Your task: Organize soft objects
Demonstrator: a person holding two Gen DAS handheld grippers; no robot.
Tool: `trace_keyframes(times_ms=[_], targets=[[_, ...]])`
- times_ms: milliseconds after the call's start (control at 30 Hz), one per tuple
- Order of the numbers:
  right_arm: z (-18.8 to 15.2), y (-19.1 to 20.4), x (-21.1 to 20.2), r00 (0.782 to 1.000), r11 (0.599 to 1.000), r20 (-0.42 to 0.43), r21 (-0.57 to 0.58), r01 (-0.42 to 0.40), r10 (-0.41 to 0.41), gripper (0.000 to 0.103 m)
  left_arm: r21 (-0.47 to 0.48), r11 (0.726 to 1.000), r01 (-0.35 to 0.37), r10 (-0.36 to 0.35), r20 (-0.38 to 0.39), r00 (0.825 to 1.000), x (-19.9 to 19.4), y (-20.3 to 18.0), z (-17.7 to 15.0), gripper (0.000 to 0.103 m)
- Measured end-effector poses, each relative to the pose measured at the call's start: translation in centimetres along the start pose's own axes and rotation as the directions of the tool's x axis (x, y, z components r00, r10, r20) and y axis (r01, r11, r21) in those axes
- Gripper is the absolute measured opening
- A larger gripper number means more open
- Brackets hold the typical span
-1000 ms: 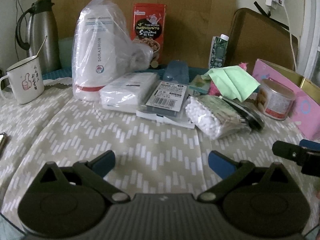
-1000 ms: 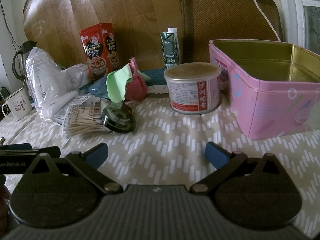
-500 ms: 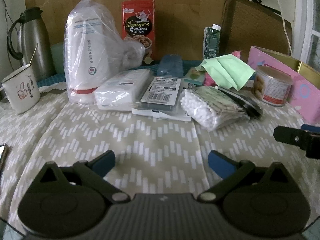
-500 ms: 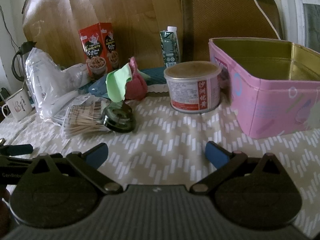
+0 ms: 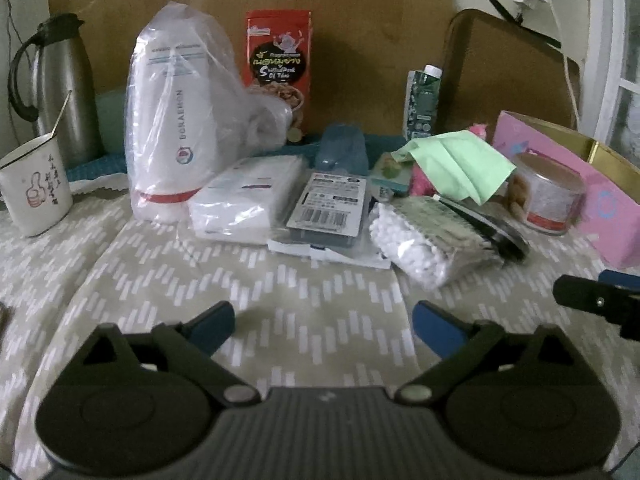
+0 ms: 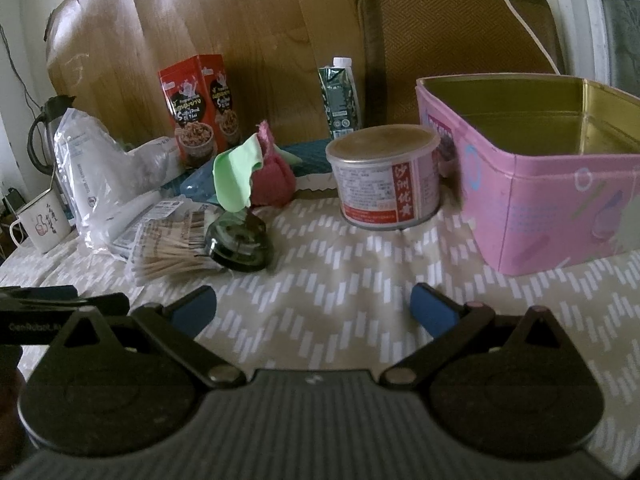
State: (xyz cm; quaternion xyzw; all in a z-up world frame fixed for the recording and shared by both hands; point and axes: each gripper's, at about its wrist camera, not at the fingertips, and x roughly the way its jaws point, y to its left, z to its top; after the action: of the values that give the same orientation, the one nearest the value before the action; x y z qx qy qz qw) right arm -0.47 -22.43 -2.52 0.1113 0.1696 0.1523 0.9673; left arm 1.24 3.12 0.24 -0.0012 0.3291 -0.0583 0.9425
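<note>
Nothing has been picked up yet; the step in hand is judged to be the approach, with a first soft item still to be chosen. The left gripper [image 5: 324, 322] is held low over the cloth [image 5: 304, 280] with its fingers spread wide and nothing between them. The right gripper [image 6: 314, 306] is likewise spread and empty.

In the left view the soft things lie in a cluster from 11 to 1 o'clock: a tissue pack [image 5: 248, 196] at 11, a swab bag [image 5: 420, 240] at 1, and beyond it a green cloth [image 5: 460, 164] draped over a pink bundle [image 5: 424, 178]. A barcoded pack [image 5: 330, 210] lies between the tissues and the swabs. In the right view the green cloth [image 6: 234, 180] and pink bundle [image 6: 274, 180] sit at 11 o'clock, a can [image 6: 386, 178] at 12, and the open pink tin [image 6: 560, 184] at 1 to 2 o'clock, seemingly empty.

The tin is judged the likely destination. The next move calls for one gripper to be brought forward over a soft item, closed on a loose fold, and lifted clear of its neighbours. The green cloth, being uppermost, would be taken most easily; the black lid [image 6: 240, 246] beneath it should not be dragged along.
</note>
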Motion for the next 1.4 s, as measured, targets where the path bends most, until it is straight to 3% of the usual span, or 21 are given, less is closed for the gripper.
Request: trace_keyframes(times_ms=[300,1400], targets=[[0.02,0.0,0.0,1.0,1.0,0.001,-0.005,0.006,-0.006,0.103,-0.045,0.998,0.051,-0.05,0.017,0.999,-0.2,0.94,-0.07,0.099],[-0.14,0.01,-0.26,1.0,1.0,0.028,-0.019,0.015,-0.014,0.099,-0.046,0.995,0.086,-0.085,0.021,0.996,-0.33,0.97,-0.18,0.099]])
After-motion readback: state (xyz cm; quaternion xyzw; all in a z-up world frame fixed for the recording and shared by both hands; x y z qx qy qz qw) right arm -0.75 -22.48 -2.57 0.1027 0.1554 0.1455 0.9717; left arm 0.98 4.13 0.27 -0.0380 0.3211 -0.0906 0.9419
